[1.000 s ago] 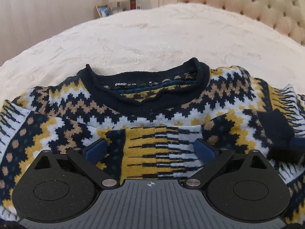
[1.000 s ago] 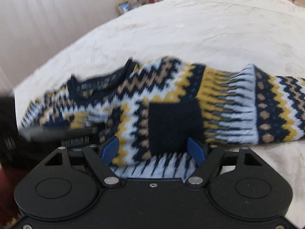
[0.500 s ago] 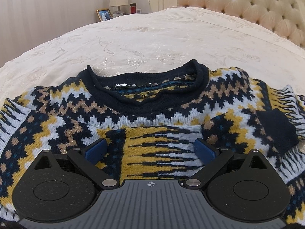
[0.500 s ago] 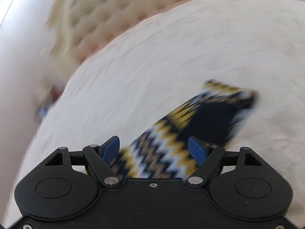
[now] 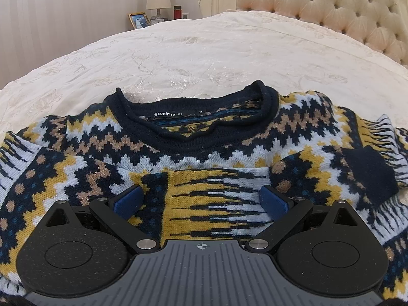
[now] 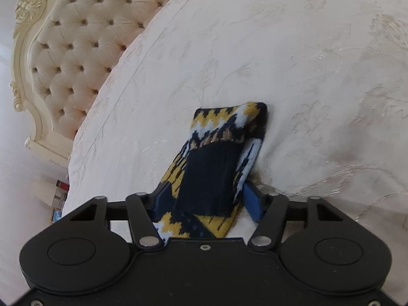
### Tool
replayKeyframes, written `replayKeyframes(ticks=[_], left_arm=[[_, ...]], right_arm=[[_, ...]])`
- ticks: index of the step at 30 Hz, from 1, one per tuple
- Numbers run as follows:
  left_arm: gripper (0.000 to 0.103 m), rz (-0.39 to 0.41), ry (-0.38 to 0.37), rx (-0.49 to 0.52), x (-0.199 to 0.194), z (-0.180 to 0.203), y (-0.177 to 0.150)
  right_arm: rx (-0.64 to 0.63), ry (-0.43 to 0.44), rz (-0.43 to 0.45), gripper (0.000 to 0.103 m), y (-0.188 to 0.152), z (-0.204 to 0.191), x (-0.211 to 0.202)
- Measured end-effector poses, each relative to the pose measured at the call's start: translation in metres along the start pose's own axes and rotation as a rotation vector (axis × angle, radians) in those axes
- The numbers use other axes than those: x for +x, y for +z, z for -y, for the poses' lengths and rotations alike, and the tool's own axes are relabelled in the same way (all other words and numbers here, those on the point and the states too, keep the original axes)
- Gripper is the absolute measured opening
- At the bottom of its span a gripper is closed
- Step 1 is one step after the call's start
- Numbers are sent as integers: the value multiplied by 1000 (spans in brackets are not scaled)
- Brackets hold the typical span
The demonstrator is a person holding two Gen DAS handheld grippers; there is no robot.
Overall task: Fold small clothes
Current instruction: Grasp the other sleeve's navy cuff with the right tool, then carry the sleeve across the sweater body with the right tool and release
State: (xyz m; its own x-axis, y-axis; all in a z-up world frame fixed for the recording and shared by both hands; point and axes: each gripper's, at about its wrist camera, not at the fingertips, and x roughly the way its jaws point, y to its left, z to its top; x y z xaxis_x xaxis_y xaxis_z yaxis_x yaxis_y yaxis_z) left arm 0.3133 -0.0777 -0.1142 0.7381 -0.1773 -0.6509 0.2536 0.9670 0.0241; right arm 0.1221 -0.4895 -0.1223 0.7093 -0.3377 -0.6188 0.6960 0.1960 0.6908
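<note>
A navy, yellow and white patterned knit sweater (image 5: 204, 150) lies flat on the cream bedspread (image 5: 204, 51), collar away from me, both sleeves folded over the chest. My left gripper (image 5: 201, 199) is open, low over the folded left sleeve (image 5: 211, 204), blue pads either side of it. My right gripper (image 6: 206, 199) is open around the sweater's right edge, where the dark cuff (image 6: 211, 176) of the folded right sleeve lies. The fabric fills the gap between the pads but does not look pinched. That cuff also shows in the left wrist view (image 5: 367, 173).
A tufted cream headboard (image 5: 331, 10) stands at the right end of the bed; it also shows in the right wrist view (image 6: 76, 51). A nightstand with a lamp (image 5: 158, 0), photo frame and red jar sits beyond the far edge.
My right gripper swung from facing across the sweater to pointing along its right edge towards the headboard. My left gripper stayed over the folded sleeve, its view tilting slightly up.
</note>
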Motion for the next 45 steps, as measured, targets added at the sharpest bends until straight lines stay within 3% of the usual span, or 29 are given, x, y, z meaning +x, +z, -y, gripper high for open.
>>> replayKeyframes(ticks=[4,7,13,15,17,19,21,23,27,29,31,34,36,37,40,43,45], left_arm=[[99,1,-1,-1,-1,0,0],[99,0,-1,-2,-1,0,0],[99,-12,-20,-4,-2,-2,3],[99,-12,-23,-3,-2,-2,3],[100,-8,-18,0,-2,-2,2],[101,-1,-12,7,-1,0,0],[102,5,-10,10,0,2,-1],[102,8,-10,11,0,2,-1],[102,10,-18,7,0,1,-2],[102,10,-19,6,0,1,-2],[102,12,-21,5,0,0,-2],[102,11,-23,5,0,0,-2],[102,11,-24,4,-1,0,-2],[102,11,-25,4,-1,0,-2],[102,11,-25,4,-1,0,-2],[102,11,-24,5,-1,0,-2],[102,11,-24,5,-1,0,-2]], right_arm=[[-19,8,14,54,1,2,-2],[-38,34,11,20,1,2,-3],[-92,80,-17,20,-7,-15,-6],[-86,41,7,28,-9,-16,-10],[-85,-20,76,55,-6,-13,-18],[-115,-54,140,55,1,-13,-27],[-235,-106,162,56,1,-24,-28],[-401,-182,133,69,-9,-41,-18],[-727,-297,80,74,-43,-72,2],[-835,-351,83,82,-55,-78,9],[-898,-396,68,83,-60,-77,17],[-852,-409,59,74,-53,-65,22],[-769,-369,57,55,-42,-55,21],[-736,-338,57,40,-39,-52,19],[-692,-276,87,27,-35,-50,5],[-715,-290,119,31,-37,-57,-1],[-761,-355,145,51,-41,-61,3]])
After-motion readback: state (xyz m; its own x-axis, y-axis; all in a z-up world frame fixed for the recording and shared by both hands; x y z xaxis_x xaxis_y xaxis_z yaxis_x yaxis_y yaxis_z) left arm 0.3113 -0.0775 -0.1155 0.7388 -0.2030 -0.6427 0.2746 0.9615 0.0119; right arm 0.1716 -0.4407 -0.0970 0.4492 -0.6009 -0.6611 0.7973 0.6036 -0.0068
